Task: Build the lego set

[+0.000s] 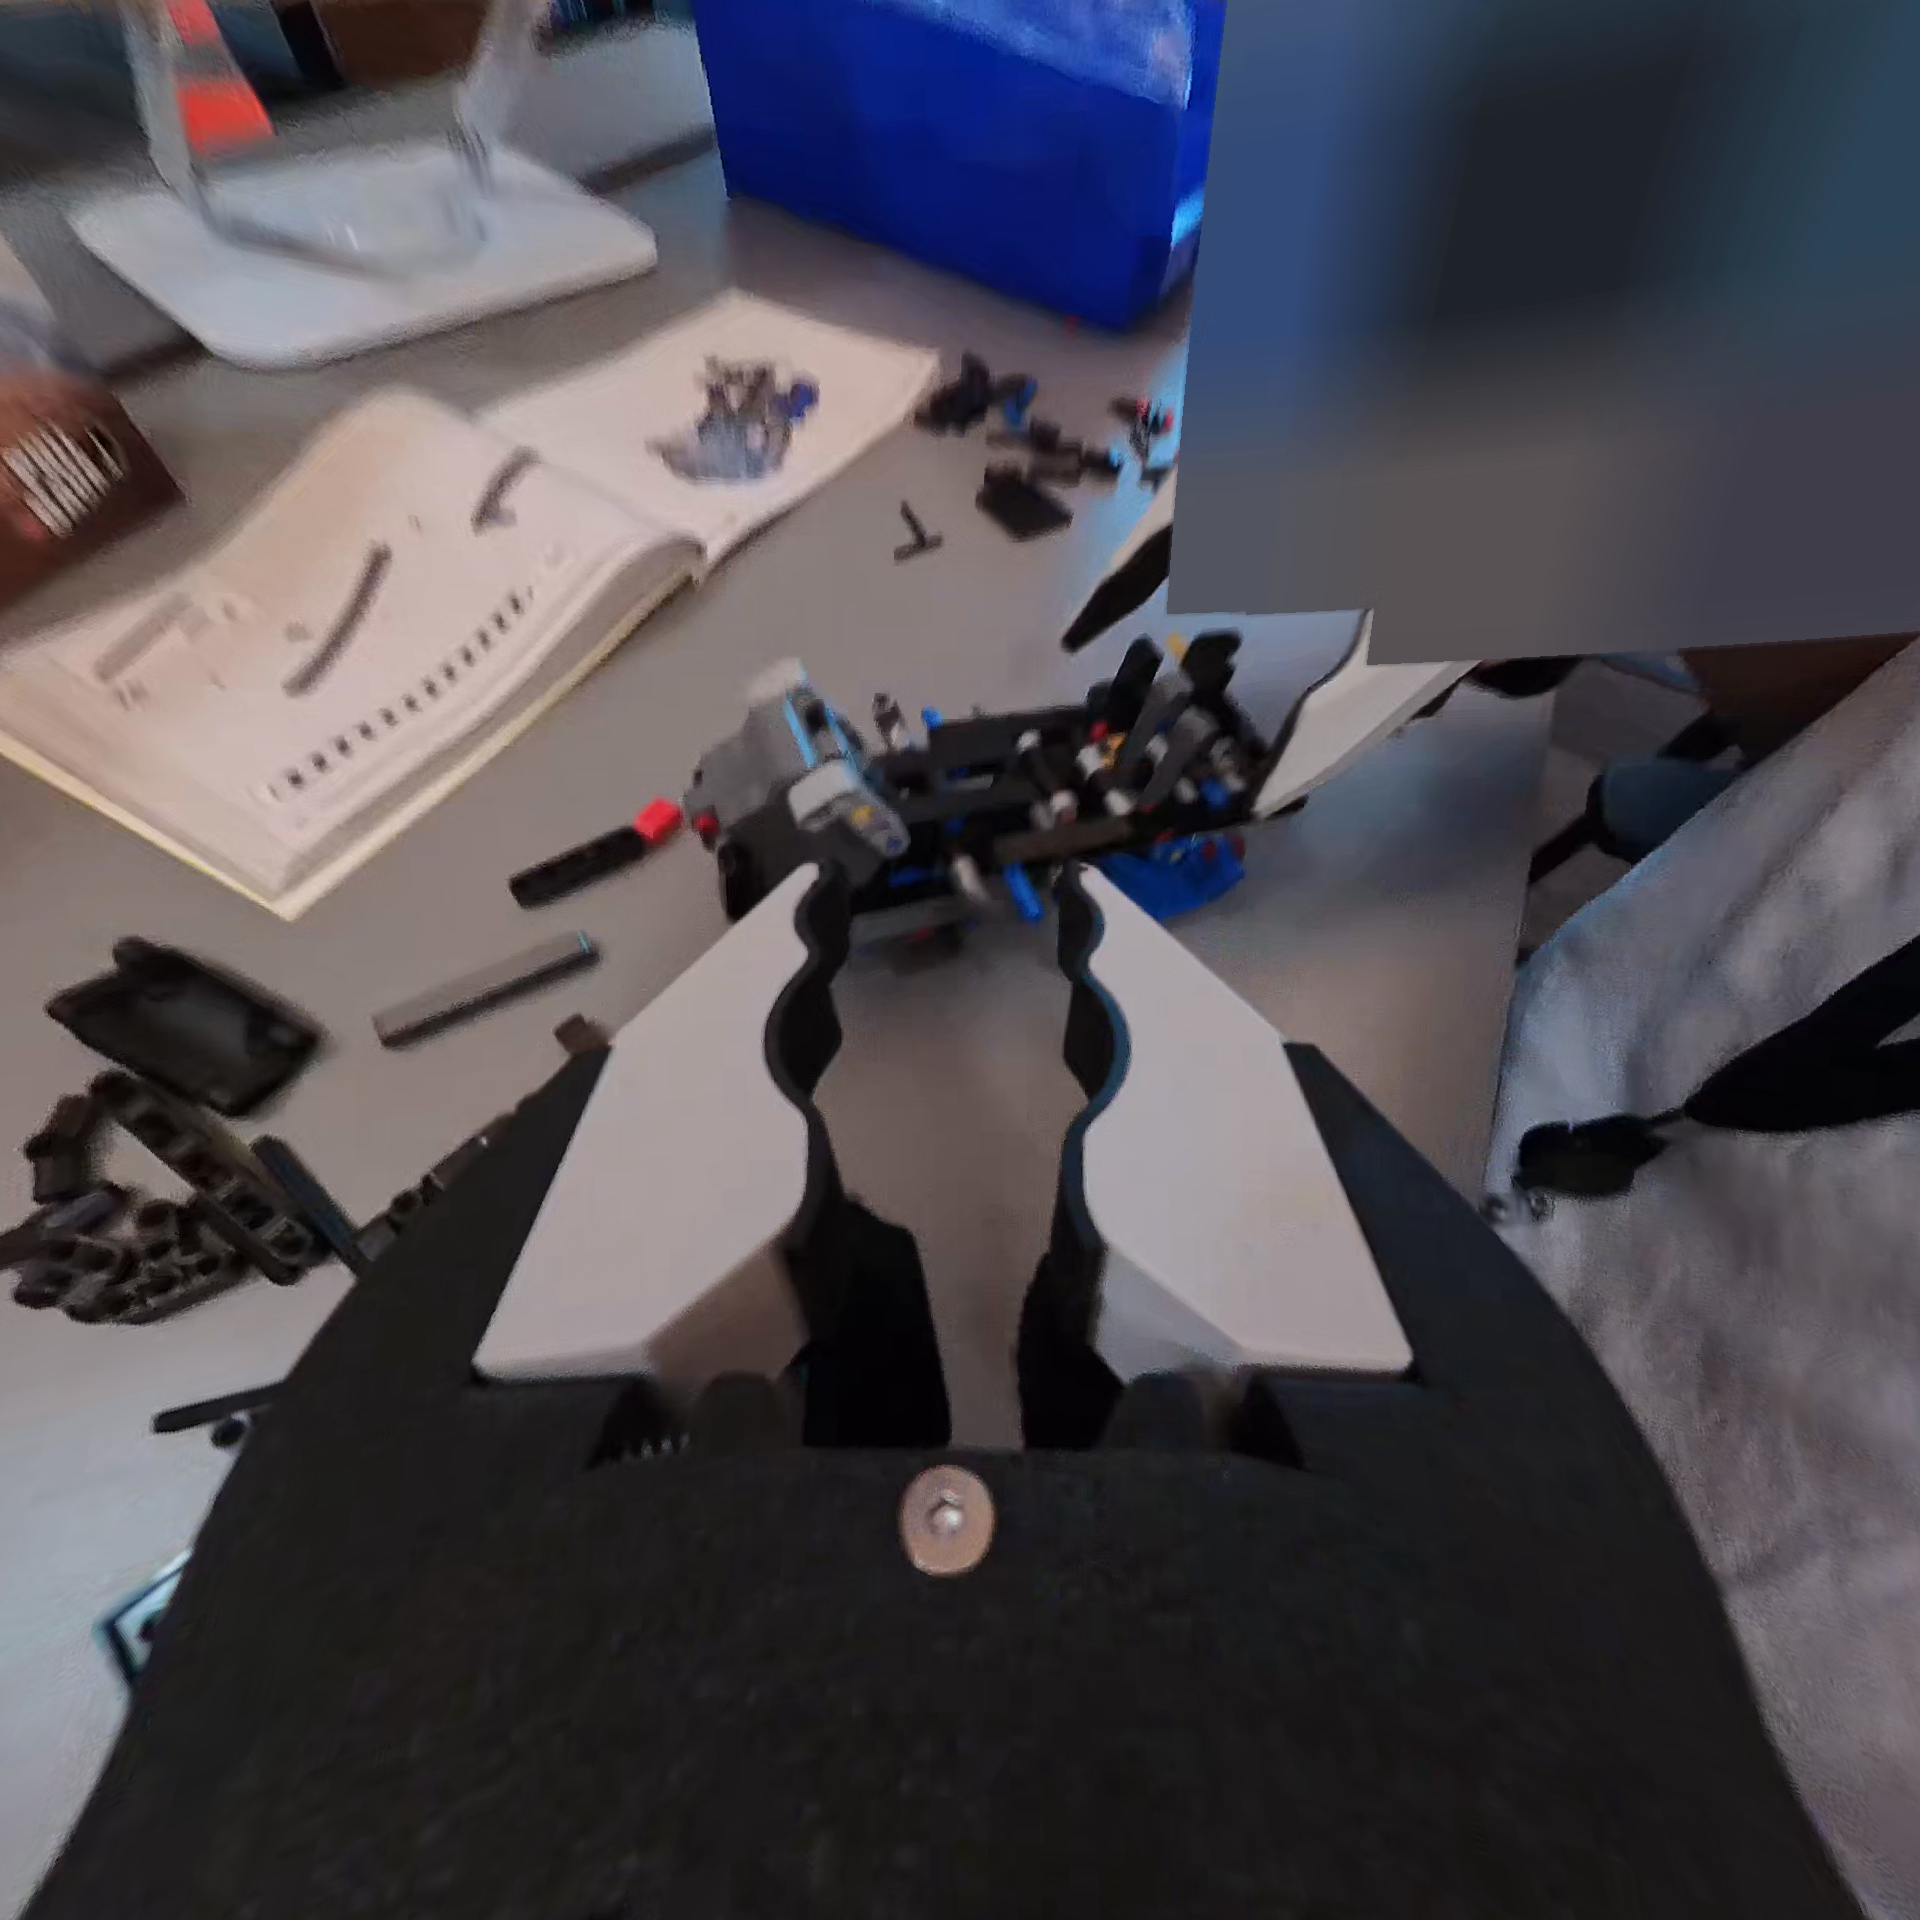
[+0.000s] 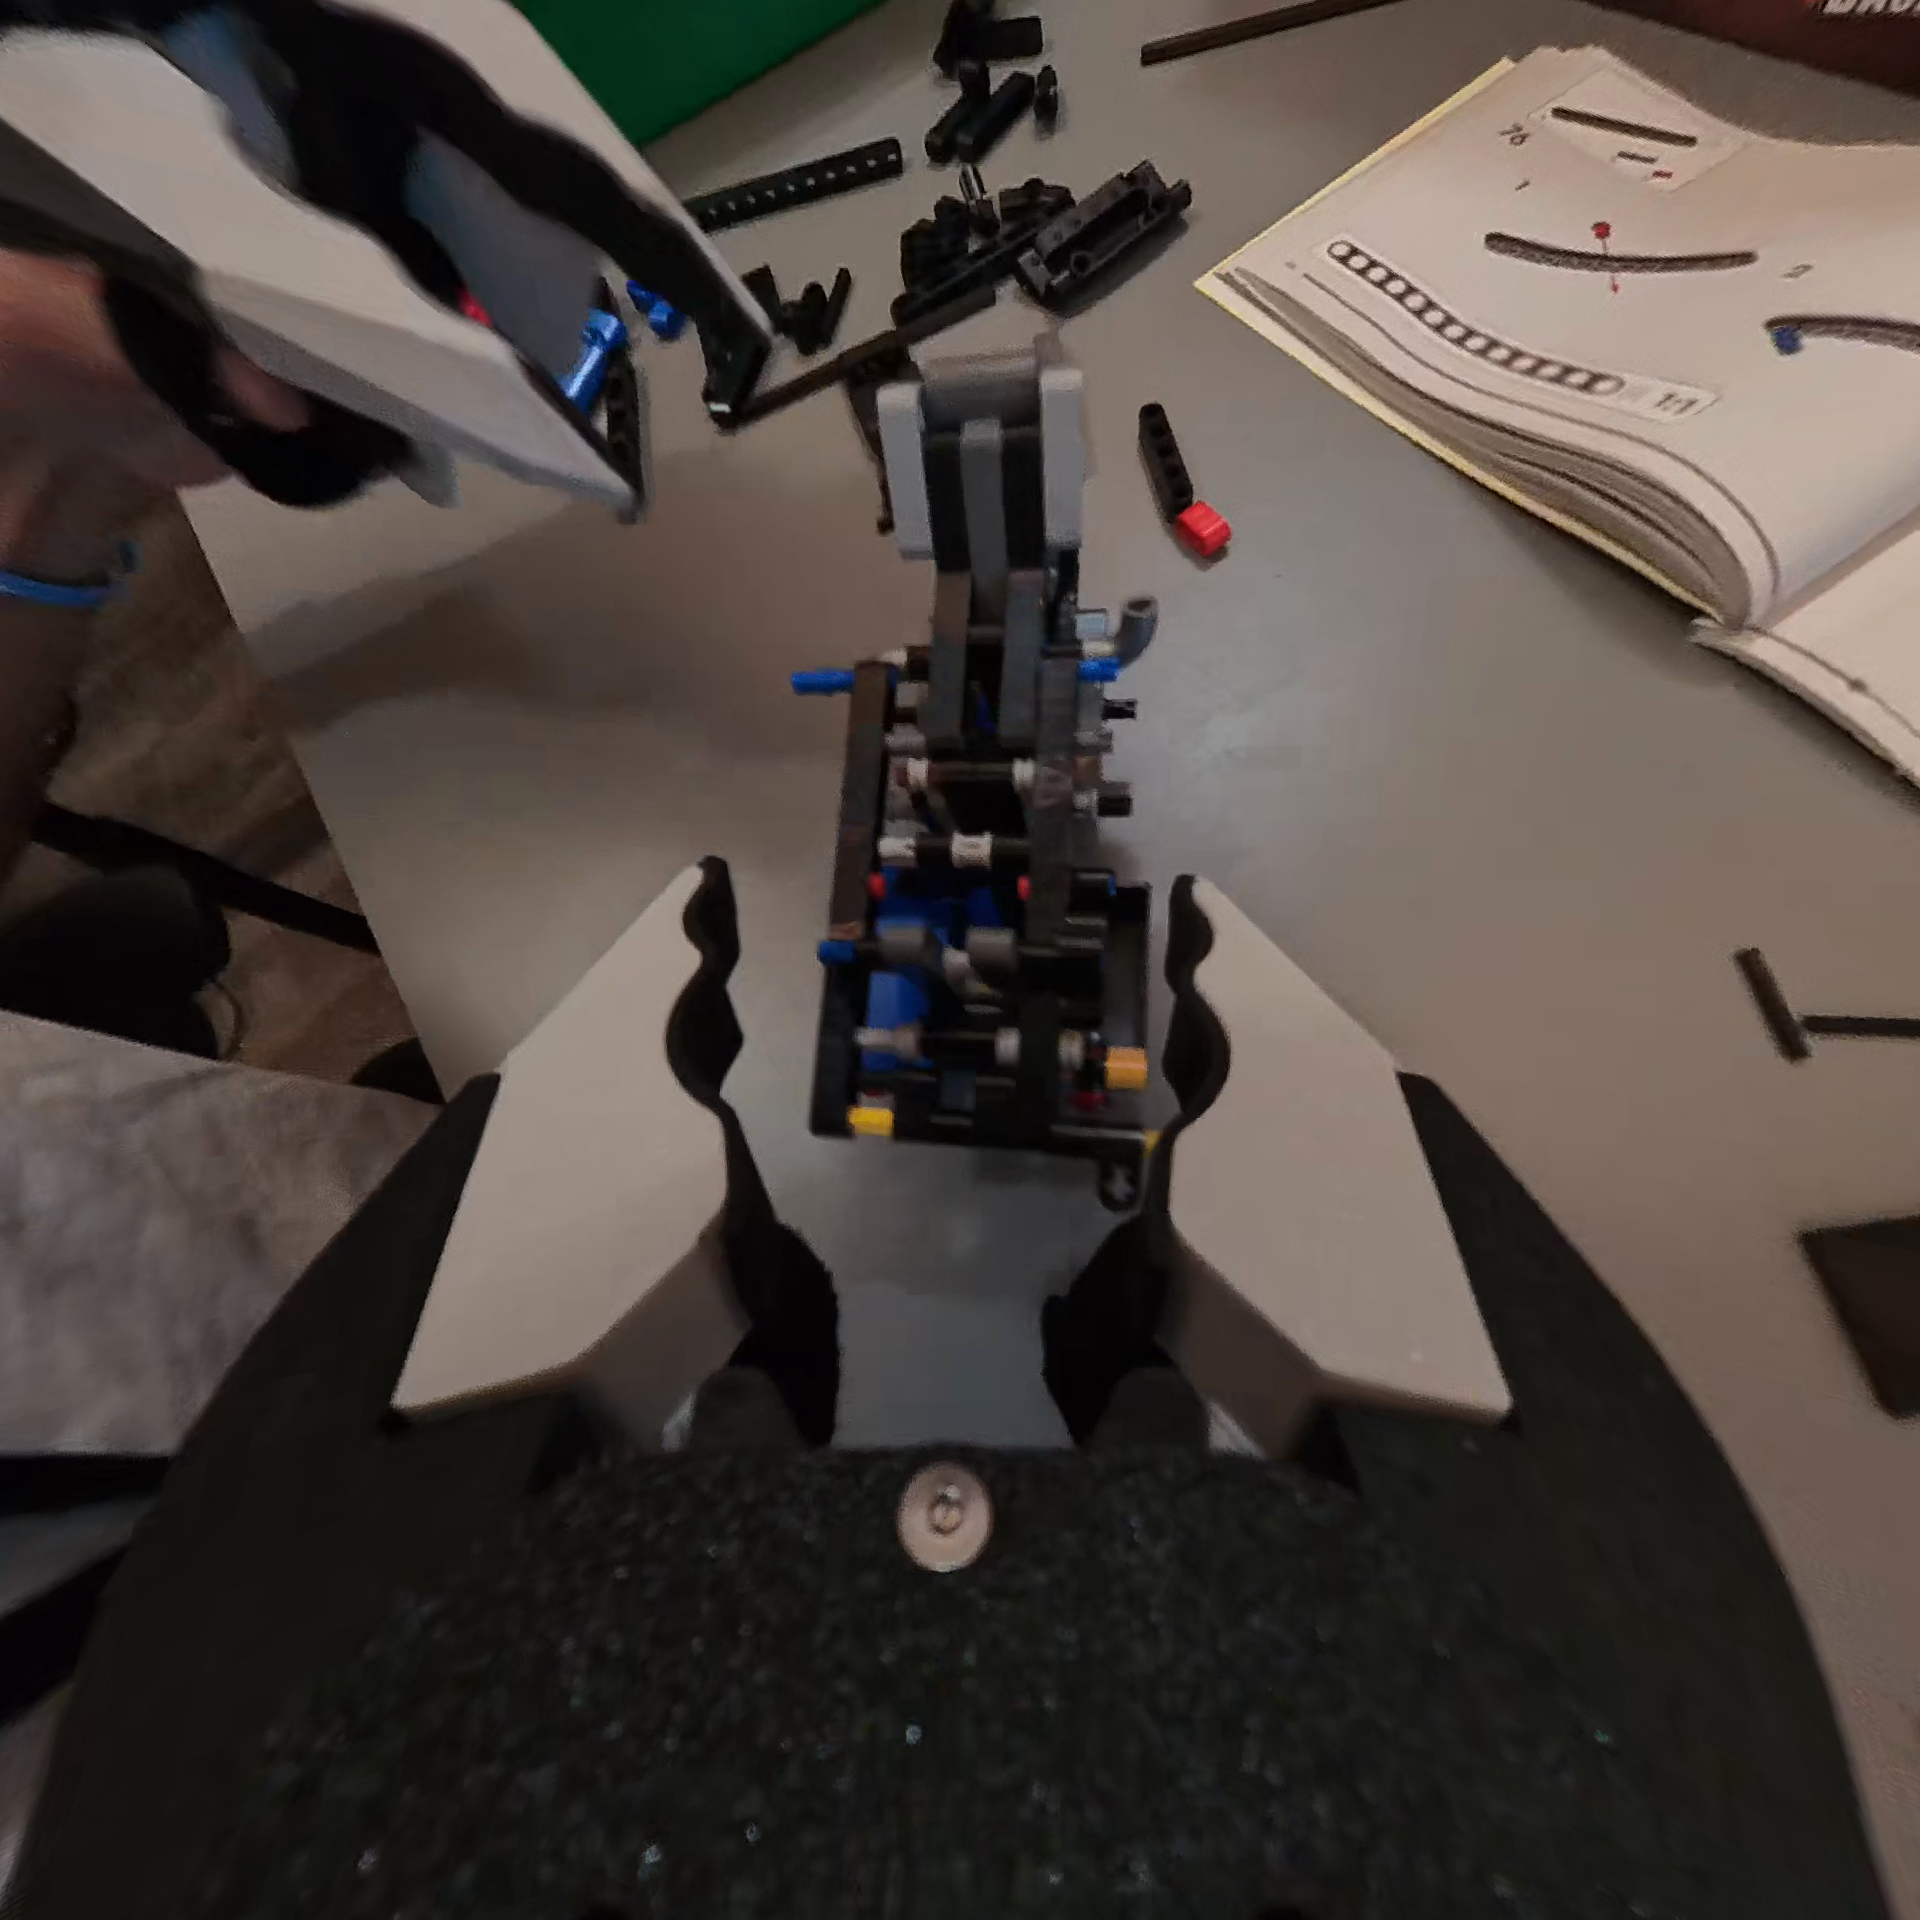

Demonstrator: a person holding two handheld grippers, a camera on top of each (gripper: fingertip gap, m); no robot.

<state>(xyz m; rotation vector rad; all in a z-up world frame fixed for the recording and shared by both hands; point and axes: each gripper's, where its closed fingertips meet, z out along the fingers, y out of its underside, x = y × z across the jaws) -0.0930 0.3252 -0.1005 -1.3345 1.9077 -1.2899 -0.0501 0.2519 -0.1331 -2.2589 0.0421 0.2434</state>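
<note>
One partly built lego model (image 2: 987,894) of black, grey and blue pieces stands on one grey table (image 2: 1455,779), with one open instruction booklet (image 2: 1621,343) lying beside it. Two grippers show, the right gripper (image 2: 951,987) and the left gripper (image 1: 940,894), each with two pale fingers. Loose on the table are one short black beam with a red block at its end (image 2: 1179,478), one long black holed beam (image 2: 795,185), one black T-shaped piece (image 2: 1777,1008), one flat black panel (image 1: 182,1023), one grey strip (image 1: 483,987) and two piles of small black parts too jumbled to count; one blue box (image 1: 956,145) stands at the far side.
</note>
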